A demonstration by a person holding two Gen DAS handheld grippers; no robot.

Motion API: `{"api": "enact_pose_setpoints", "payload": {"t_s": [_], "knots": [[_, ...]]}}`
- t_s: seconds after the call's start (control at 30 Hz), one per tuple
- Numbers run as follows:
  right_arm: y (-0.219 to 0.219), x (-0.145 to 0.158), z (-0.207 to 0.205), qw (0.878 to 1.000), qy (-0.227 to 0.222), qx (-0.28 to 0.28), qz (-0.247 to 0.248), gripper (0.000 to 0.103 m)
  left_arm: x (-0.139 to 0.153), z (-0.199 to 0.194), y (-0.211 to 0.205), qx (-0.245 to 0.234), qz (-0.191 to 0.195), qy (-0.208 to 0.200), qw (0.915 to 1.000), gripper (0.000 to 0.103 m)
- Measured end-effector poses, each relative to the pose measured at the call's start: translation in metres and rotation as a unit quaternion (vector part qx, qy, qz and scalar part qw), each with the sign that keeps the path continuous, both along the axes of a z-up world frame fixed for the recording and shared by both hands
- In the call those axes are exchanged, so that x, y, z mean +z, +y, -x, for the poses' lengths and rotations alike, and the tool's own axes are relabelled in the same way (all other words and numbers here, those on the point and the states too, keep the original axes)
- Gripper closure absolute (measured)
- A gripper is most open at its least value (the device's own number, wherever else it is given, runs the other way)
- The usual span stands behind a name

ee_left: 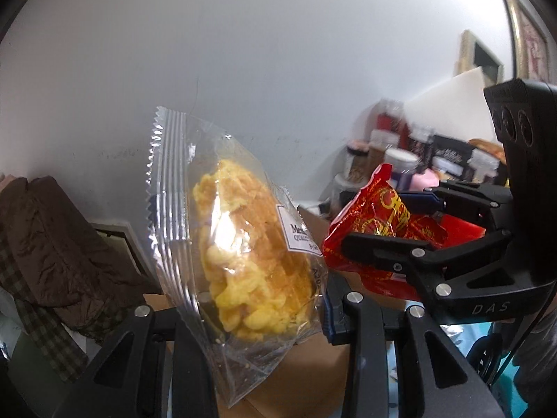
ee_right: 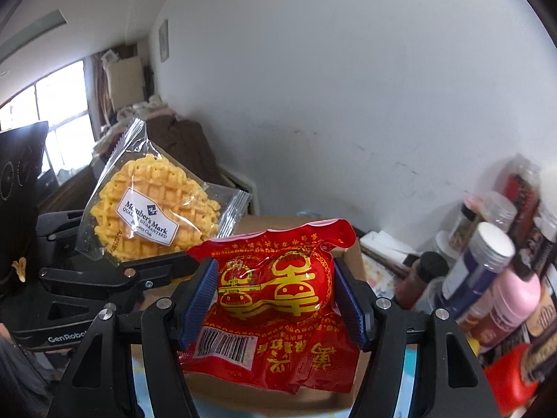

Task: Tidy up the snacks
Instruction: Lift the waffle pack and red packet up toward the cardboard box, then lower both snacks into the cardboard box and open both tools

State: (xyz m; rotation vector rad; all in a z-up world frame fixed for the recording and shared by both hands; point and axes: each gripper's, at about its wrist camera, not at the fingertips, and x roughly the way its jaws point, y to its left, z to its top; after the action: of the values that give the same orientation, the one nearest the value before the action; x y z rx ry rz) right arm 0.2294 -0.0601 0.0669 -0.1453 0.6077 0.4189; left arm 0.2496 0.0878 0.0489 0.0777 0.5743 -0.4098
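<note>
Clear cellophane waffle-biscuit packet (ee_left: 243, 244), label reading "Member's Mark", golden grid-pattern biscuit inside; centre of the left wrist view, held off any surface. Clamped edge-on by the left gripper (ee_left: 250, 310), fingers closed against both flat sides. Same packet at middle left of the right wrist view (ee_right: 153, 205), label facing the lens.

Red foil snack pouch (ee_right: 278, 299), yellow Chinese characters, barcode at lower left; lower centre of the right wrist view, also in the air. Pinched between the blue ribbed pads (ee_right: 202, 299) of the right gripper (ee_right: 278, 304), pads pressing the pouch's left and right edges. Seen again at right of centre in the left wrist view (ee_left: 376, 230), just beside the waffle packet, not touching as far as can be told.

Cardboard box (ee_right: 348, 261), brown, below and behind both packets; contents hidden.

Jars and bottles (ee_right: 487, 278), crowded at lower right of the right wrist view; white lids, one pink bottle.

White wall (ee_right: 348, 87), upper frame. Window (ee_right: 48, 111), upper left.

Progress, judged: two snacks lifted, none placed; destination likely the box, unconfirmed. Setting-down and release of both outstanding.
</note>
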Motion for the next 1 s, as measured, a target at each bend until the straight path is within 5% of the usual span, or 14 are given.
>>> {"api": "enact_pose_setpoints", "payload": {"t_s": [0.63,0.87,0.93,1.0], "knots": [[0.002,-0.089,-0.090,0.991,0.125,-0.011,0.043,0.037,-0.087,-0.085,-0.011,0.028,-0.067,0.130,0.9889,0.068],[0.002,-0.102,-0.094,0.989,0.123,-0.023,0.078,0.037,-0.101,-0.098,-0.018,0.035,-0.087,0.170,0.9810,0.067],[0.001,-0.098,-0.094,0.989,0.124,-0.026,0.073,0.036,-0.102,-0.100,-0.017,0.041,-0.087,0.176,0.9797,0.062],[0.001,-0.097,-0.095,0.989,0.121,-0.030,0.080,0.036,-0.102,-0.100,-0.015,0.057,-0.095,0.178,0.9778,0.042]]}}
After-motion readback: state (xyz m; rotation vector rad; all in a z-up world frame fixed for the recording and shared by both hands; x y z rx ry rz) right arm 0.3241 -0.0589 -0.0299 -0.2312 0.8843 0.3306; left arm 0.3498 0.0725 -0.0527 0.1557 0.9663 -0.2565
